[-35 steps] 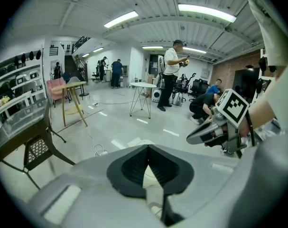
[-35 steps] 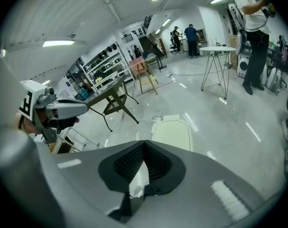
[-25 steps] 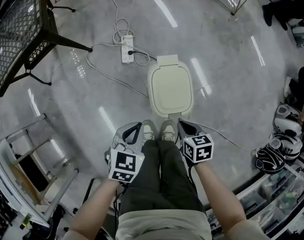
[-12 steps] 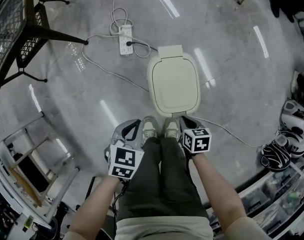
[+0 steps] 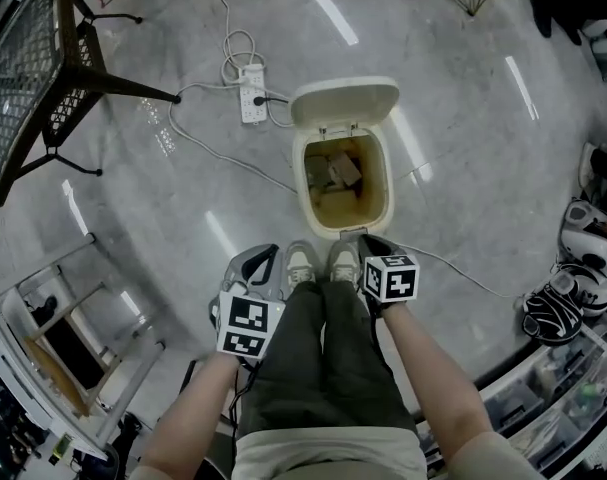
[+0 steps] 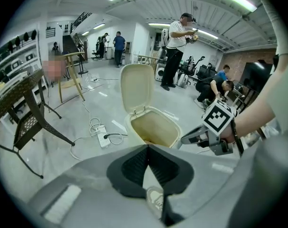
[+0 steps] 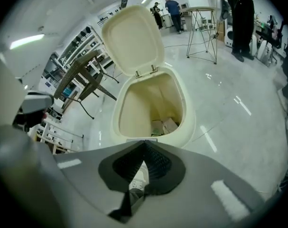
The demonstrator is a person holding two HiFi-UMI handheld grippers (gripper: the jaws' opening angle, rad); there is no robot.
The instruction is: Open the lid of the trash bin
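Note:
The cream trash bin [image 5: 385, 193] stands on the floor just ahead of my feet. Its lid [image 5: 345, 101] is tipped up and back on its hinge, and cardboard scraps [image 5: 335, 171] lie inside. My left gripper [image 5: 266, 258] hangs shut and empty beside my left shoe [image 5: 299, 261]. My right gripper [image 5: 368, 243] is also shut on nothing, close to the bin's near rim. In the left gripper view the bin [image 6: 153, 127] and raised lid [image 6: 135, 87] lie beyond the closed jaws. In the right gripper view the bin's rim [image 7: 189, 122] sits right past the jaw tips, under the upright lid [image 7: 134, 37].
A white power strip [image 5: 253, 93] with looped cables lies left of the bin, and another cable [image 5: 463, 278] runs off to the right. A dark mesh chair [image 5: 33, 58] is at upper left, a metal rack [image 5: 73, 338] at lower left, helmets [image 5: 573, 278] at right. People [image 6: 174, 51] stand farther off.
The bin lid has swung from flat shut to standing open, baring the inside. Both grippers have stayed almost where they were.

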